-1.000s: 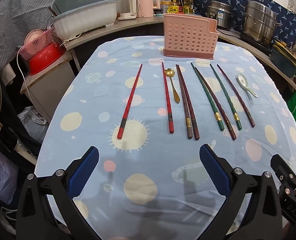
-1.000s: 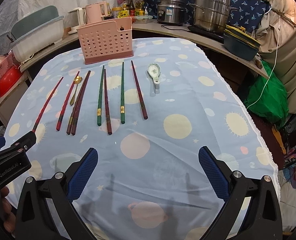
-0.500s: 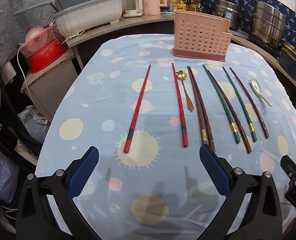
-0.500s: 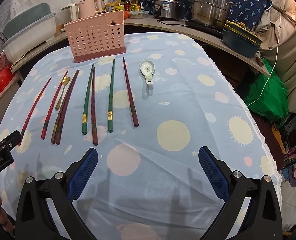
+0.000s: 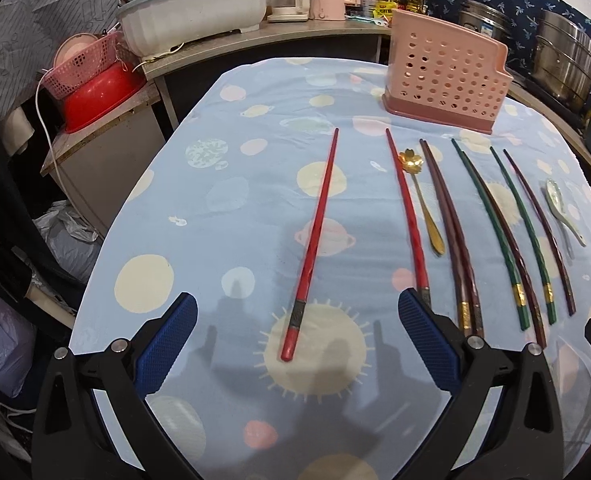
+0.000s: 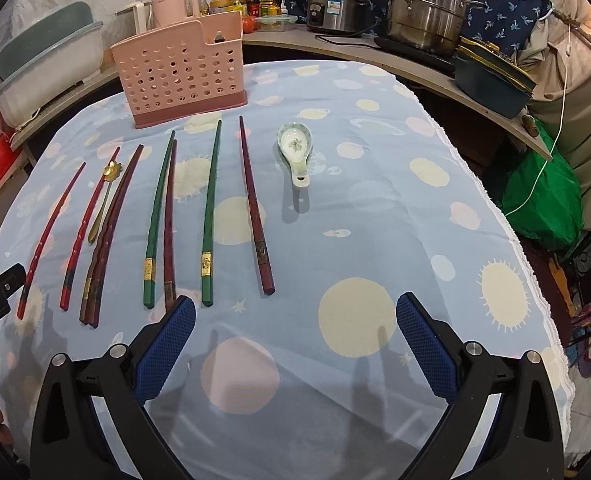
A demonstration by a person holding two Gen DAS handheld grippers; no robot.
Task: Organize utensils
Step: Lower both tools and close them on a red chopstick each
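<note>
So the utensils were all laid out in a row on the blue planet-print tablecloth, handles toward me. From the left: two red chopsticks, the far-left one lying off on its own and the second one right beside a little gold flower spoon. Then a brown pair touching each other, a green chopstick with a dark maroon one snug against it, another green one, another maroon one, and way right the white ceramic soup spoon, bowl facing up. The pink perforated utensil holder stood upright at the far side of the table, just beyond the chopstick tips.

My left gripper was spread wide, nothing in it, hovering over the near end of that lone red chopstick. My right gripper was spread wide too, empty, just near of the green and maroon handles.

Back on the counter sat a steel steamer pot and a pink kettle.
</note>
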